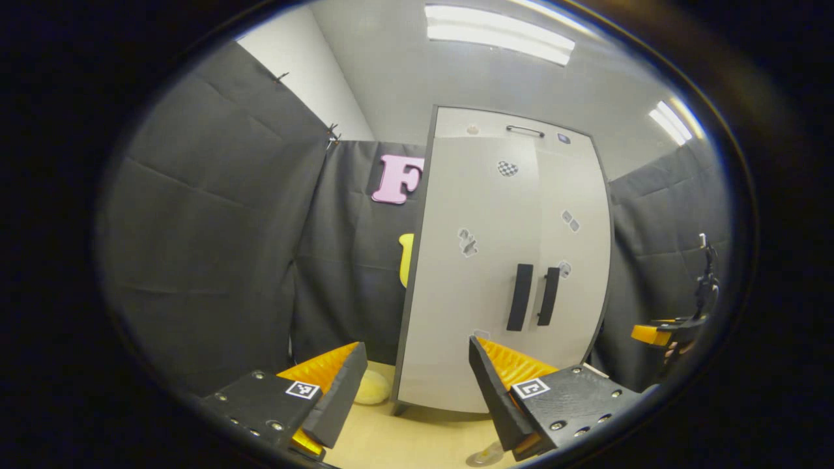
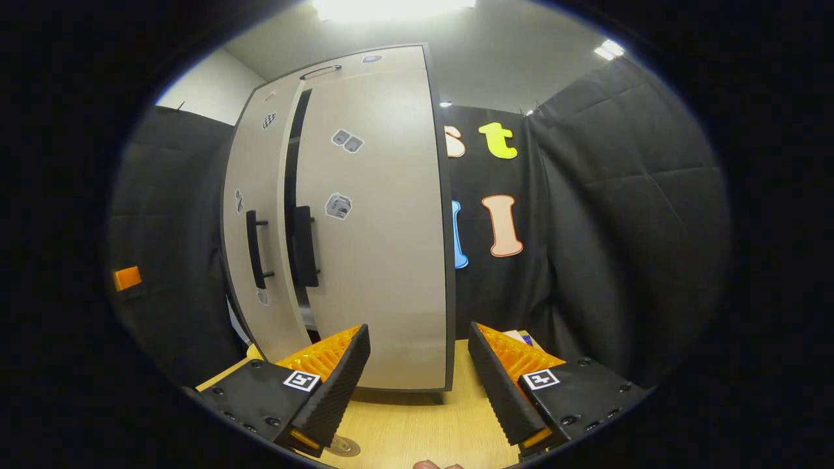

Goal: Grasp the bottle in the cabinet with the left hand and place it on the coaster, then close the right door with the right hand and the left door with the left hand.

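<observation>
Both your grippers are spread wide and carry nothing: left gripper [image 1: 414,384], right gripper [image 2: 417,378]. The cabinet [image 1: 502,260] stands straight ahead of each, on the wooden tabletop [image 2: 410,423].

Doors: in the right gripper view the left door [image 2: 260,215] and right door [image 2: 371,221] look nearly shut, with a dark slit between them beside the handles [image 2: 303,244]. In the left gripper view they read as closed.

The bottle is hidden, so I cannot tell whether it is inside. The coaster [image 2: 342,446] lies just below your right gripper's left finger, apparently bare. Judged so, the placing is not done.

Nearby: a pale round object [image 1: 371,387] at the cabinet's foot, beyond your left gripper's left finger. Nothing stands between the grippers and the doors.
</observation>
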Action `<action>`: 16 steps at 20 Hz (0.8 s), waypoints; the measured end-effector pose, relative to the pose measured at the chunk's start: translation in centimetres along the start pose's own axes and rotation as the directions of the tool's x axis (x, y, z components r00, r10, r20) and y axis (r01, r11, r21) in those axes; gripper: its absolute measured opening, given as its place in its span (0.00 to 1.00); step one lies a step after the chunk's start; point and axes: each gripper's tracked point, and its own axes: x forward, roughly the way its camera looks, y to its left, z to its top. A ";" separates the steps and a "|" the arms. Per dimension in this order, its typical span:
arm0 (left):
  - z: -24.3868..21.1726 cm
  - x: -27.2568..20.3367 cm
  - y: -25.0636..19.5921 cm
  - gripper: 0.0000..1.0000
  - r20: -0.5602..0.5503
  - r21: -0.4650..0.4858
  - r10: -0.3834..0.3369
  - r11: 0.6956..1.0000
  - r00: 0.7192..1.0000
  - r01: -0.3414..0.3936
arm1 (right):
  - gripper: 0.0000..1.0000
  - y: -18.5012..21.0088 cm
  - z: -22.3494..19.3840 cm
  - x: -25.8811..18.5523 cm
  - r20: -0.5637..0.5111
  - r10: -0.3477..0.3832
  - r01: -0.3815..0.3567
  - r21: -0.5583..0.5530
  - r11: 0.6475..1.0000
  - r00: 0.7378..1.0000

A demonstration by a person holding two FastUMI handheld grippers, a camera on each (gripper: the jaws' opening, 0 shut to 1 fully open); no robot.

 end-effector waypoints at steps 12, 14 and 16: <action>-1.1 -0.6 -1.5 0.90 -0.047 0.015 -0.024 1.000 0.999 0.025 | 0.97 -1.4 -0.4 -1.1 -0.017 -0.019 0.020 0.006 1.000 1.000; 0.2 -0.1 -2.6 0.89 -0.043 0.022 -0.076 0.997 0.996 0.077 | 0.97 -1.5 0.0 -0.9 -0.009 -0.023 0.023 0.015 1.000 1.000; 1.6 -0.1 -2.8 0.89 -0.026 0.043 -0.091 0.995 0.996 0.092 | 0.97 -1.4 0.0 -0.4 -0.017 -0.022 0.023 0.018 1.000 1.000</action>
